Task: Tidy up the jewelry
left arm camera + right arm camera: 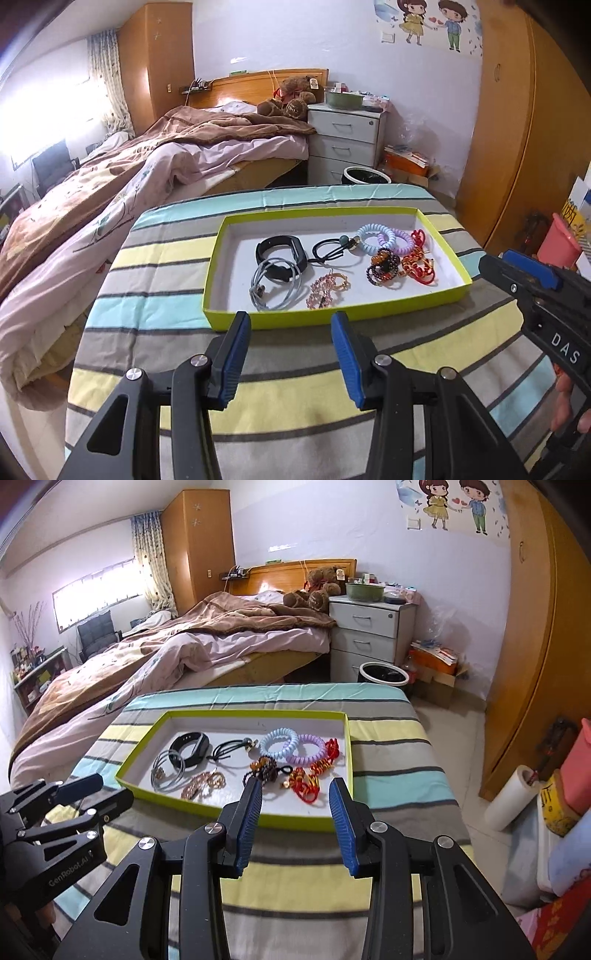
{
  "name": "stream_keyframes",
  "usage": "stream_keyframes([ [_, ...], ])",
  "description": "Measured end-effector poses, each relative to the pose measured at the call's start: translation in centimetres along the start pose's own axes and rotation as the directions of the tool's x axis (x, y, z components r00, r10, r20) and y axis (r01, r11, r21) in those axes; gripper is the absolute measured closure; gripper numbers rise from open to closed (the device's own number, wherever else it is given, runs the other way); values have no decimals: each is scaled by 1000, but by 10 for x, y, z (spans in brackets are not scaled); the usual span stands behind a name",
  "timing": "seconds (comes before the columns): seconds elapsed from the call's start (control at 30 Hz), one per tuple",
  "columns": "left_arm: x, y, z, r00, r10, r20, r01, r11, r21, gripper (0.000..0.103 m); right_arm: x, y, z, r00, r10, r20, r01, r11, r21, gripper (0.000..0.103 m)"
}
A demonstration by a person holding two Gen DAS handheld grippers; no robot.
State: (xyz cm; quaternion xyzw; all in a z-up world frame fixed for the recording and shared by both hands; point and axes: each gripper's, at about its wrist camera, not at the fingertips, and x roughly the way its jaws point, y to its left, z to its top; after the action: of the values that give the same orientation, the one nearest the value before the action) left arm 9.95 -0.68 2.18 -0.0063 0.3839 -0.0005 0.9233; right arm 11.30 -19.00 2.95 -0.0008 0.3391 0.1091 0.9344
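A yellow-green tray (pixel 213 264) (pixel 349 746) with a white floor lies on the striped cloth. In it are a black wristband (pixel 279 246) (pixel 190 746), grey bangles (pixel 275 286) (pixel 168 770), a pink-gold chain (pixel 327 290) (pixel 201 786), a black hair tie (pixel 330 249) (pixel 229 751), a blue coil (pixel 371 236) (pixel 279 744), a purple coil (pixel 397 240) (pixel 308 753), dark beads (pixel 384 266) (pixel 264 768) and red-gold bracelets (pixel 419 264) (pixel 312 779). My left gripper (pixel 290 326) (pixel 112 790) hovers open before the tray's near edge, holding nothing. My right gripper (pixel 295 792) (pixel 495 264) is open and holds nothing, near the tray's right corner.
The striped table (pixel 166 369) ends just beyond the tray. Behind it stand a bed (pixel 147 166), a white drawer unit (pixel 343 144) and a black bin (pixel 365 177). A wooden wardrobe (pixel 528 664) and boxes line the right side.
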Motion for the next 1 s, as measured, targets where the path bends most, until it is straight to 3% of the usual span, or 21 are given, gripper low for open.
stream_keyframes([
  [0.4,-21,5,-13,998,33,49,-32,999,-32,58,-21,10,-20,1000,-5,9,5,1000,17,64],
  [1.0,-24,7,-18,998,32,46,-31,999,-32,58,-25,17,-29,1000,-7,10,6,1000,22,64],
])
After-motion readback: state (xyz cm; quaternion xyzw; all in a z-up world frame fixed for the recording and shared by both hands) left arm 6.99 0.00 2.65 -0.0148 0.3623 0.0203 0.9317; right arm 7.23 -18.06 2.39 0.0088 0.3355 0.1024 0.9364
